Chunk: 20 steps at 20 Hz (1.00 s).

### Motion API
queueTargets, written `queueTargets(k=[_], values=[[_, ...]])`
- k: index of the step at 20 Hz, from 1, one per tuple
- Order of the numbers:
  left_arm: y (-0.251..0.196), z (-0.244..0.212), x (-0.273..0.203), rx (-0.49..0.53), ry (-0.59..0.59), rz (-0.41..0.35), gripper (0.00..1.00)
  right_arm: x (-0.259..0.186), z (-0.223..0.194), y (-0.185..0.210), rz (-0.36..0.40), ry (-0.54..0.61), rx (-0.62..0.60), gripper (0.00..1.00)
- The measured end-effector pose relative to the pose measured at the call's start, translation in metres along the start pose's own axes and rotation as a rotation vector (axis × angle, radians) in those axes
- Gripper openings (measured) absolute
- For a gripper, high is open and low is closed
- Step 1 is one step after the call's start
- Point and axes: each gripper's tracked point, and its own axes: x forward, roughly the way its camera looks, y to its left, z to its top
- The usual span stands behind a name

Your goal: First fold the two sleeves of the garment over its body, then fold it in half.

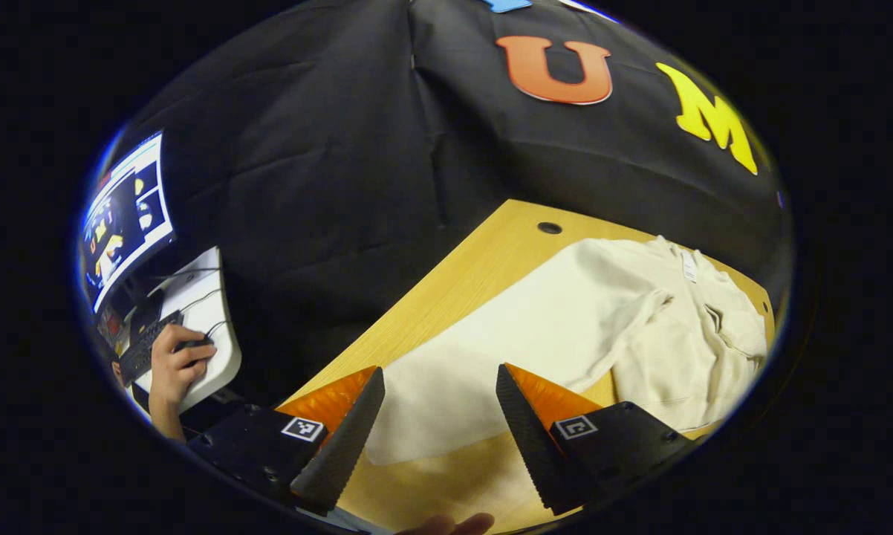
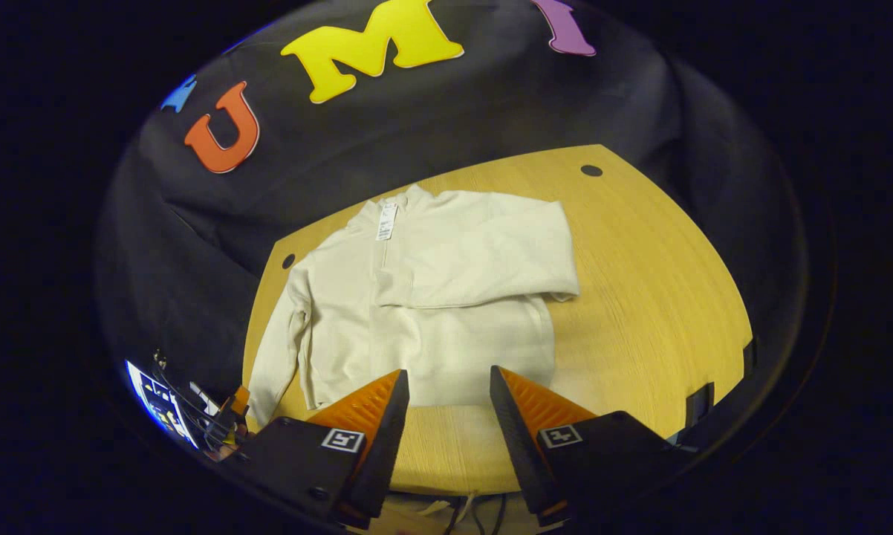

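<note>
A cream long-sleeved garment (image 2: 432,312) lies flat on the wooden table (image 2: 654,297), collar toward the booth wall. In the right gripper view one sleeve (image 2: 484,260) is folded across the chest; the other sleeve (image 2: 279,349) hangs straight along the garment's left side. My right gripper (image 2: 446,423) hovers open above the hem, holding nothing. In the left gripper view the garment (image 1: 565,327) spreads ahead, and my left gripper (image 1: 439,423) stands open over the sleeve end near the table's near corner, nothing between its fingers.
A monitor (image 1: 123,219) and a white desk (image 1: 209,327) stand off to the left, where a person's hand (image 1: 175,364) rests on a mouse beside a keyboard. Cable holes (image 2: 591,170) dot the table's far edge. Bare wood (image 2: 662,312) lies right of the garment.
</note>
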Motion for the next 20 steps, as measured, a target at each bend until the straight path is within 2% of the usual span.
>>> queueTargets(k=[2,4,6,8,9,10,11,12,14,15,16,17,18,19,20], values=[[0.012,-0.020,0.000,-0.103,0.090,0.056,0.96,-0.007,0.008,0.001,0.014,-0.041,-0.026,0.85],[0.015,-0.037,0.000,-0.219,0.178,0.108,0.96,-0.012,0.014,0.000,0.022,-0.074,-0.070,0.95],[0.012,-0.044,0.005,-0.318,0.242,0.135,0.96,-0.018,0.020,0.000,0.023,-0.116,-0.118,0.98],[0.007,-0.052,0.007,-0.367,0.299,0.141,0.95,-0.025,0.026,0.004,0.031,-0.151,-0.163,0.98],[0.010,-0.053,0.008,-0.348,0.311,0.161,1.00,-0.029,0.030,0.007,0.038,-0.171,-0.176,0.98],[0.010,-0.049,0.013,-0.333,0.323,0.164,0.94,-0.033,0.034,0.010,0.048,-0.189,-0.187,0.94],[0.011,-0.050,0.016,-0.315,0.348,0.175,0.91,-0.036,0.035,0.010,0.051,-0.201,-0.205,0.98],[0.011,-0.049,0.018,-0.299,0.364,0.176,0.92,-0.039,0.037,0.012,0.057,-0.211,-0.226,0.94],[0.010,-0.050,0.020,-0.280,0.416,0.153,0.90,-0.043,0.040,0.018,0.074,-0.234,-0.261,0.98],[0.010,-0.050,0.021,-0.281,0.447,0.140,0.92,-0.045,0.041,0.021,0.082,-0.241,-0.272,0.94],[0.008,-0.051,0.022,-0.283,0.473,0.131,0.81,-0.047,0.043,0.023,0.091,-0.252,-0.284,0.98],[0.007,-0.052,0.022,-0.279,0.498,0.124,0.77,-0.049,0.045,0.025,0.098,-0.258,-0.293,0.98],[0.007,-0.051,0.021,-0.271,0.517,0.115,0.82,-0.050,0.048,0.026,0.104,-0.266,-0.302,0.94],[0.005,-0.053,0.021,-0.280,0.535,0.113,0.75,-0.049,0.048,0.029,0.112,-0.273,-0.308,0.94],[0.005,-0.054,0.022,-0.289,0.545,0.117,0.80,-0.048,0.049,0.032,0.117,-0.278,-0.312,0.98]])
